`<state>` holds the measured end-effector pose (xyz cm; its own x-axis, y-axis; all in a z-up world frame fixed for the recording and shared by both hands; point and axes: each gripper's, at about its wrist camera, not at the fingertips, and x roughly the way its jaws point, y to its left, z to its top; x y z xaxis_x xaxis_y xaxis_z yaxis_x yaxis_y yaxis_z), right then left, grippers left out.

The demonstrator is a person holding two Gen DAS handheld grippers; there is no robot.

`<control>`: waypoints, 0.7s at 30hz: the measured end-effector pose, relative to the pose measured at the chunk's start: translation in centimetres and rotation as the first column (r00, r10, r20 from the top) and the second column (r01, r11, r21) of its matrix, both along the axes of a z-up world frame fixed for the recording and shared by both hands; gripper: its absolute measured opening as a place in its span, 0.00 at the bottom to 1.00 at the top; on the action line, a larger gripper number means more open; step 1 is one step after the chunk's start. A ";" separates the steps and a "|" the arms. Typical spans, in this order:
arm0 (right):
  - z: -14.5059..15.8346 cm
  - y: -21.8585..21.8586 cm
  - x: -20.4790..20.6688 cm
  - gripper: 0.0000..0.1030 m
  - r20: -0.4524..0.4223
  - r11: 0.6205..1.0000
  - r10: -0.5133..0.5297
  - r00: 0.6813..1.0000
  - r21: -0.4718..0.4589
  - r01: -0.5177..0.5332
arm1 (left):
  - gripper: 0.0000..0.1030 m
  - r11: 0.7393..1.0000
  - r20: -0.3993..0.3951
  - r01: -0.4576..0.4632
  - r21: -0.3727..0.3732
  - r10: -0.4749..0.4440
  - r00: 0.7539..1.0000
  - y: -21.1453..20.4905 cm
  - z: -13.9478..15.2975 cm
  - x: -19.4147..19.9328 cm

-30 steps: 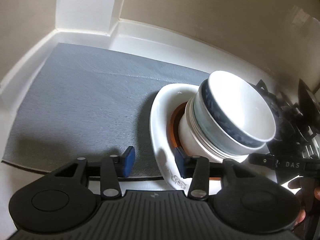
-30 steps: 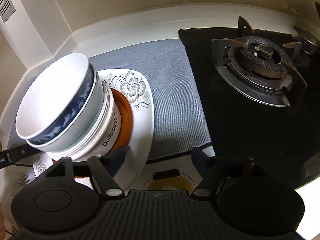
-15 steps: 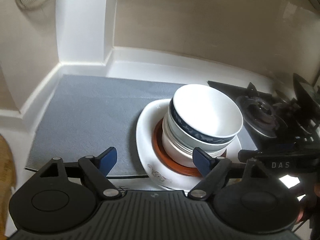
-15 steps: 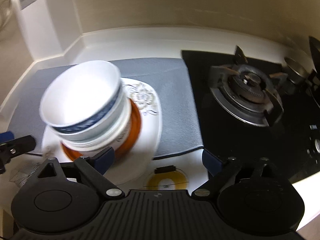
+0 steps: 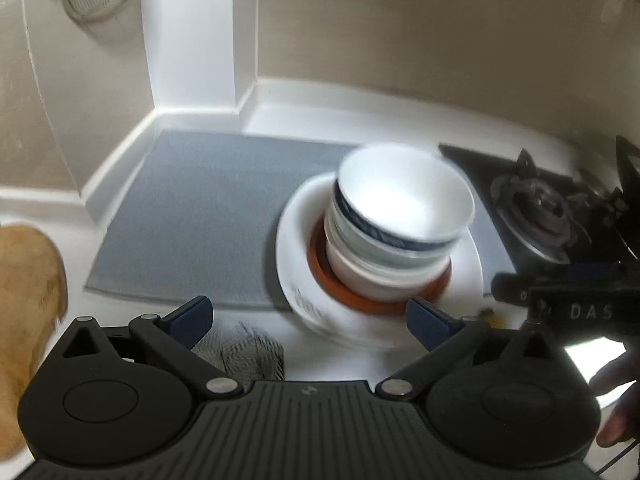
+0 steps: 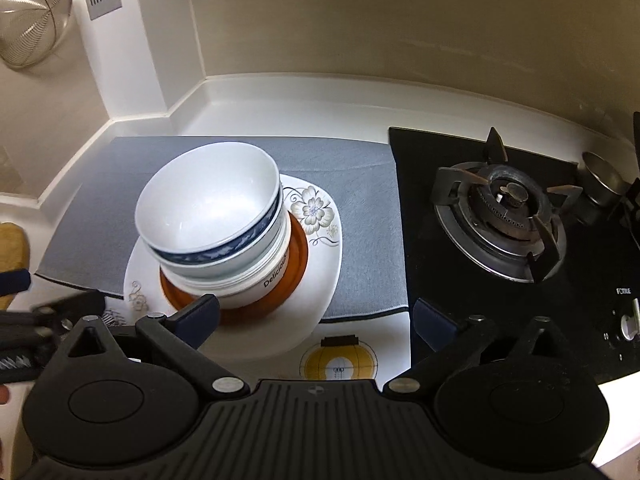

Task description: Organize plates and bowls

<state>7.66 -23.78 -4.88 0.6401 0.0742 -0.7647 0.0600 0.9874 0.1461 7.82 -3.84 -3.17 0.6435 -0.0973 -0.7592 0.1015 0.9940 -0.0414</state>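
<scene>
A stack of bowls (image 6: 212, 220) stood on a small orange plate (image 6: 298, 264), which in turn sat on a white square plate (image 6: 320, 248) painted with grey flowers. The top bowl (image 5: 404, 196) was white with a dark blue band below its rim, and the lowest bowl carried the printed word "Delicious" on its side. The white plate lay partly on the grey mat (image 6: 360, 184), overhanging the mat's front edge onto the white counter (image 6: 280, 96), toward the counter's front edge. The stack leaned slightly rather than sitting quite straight.

Both tongs were spread wide and held nothing. The left gripper (image 5: 308, 320) hung just in front of the plates, its blue pads (image 5: 192, 320) apart on either side of the white plate's near rim and not touching it; that view was smeared with motion. The right gripper (image 6: 316, 320) hovered near the front edge as well, its left pad close beside the orange plate, though I could not tell whether it touched.

To the right of the mat sat the black gas hob (image 6: 500, 208), touching the mat's edge. A yellow lantern sticker (image 6: 340, 360) showed on the counter between the right gripper's pads. A wire strainer (image 6: 32, 20) hung on the wall at the back left corner.
</scene>
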 end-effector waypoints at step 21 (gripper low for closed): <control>0.9 -0.6 -1.5 0.99 0.003 0.998 0.050 0.999 0.031 -0.050 | 1.00 0.998 0.018 -0.061 0.003 0.061 0.998 -0.7 0.7 -2.6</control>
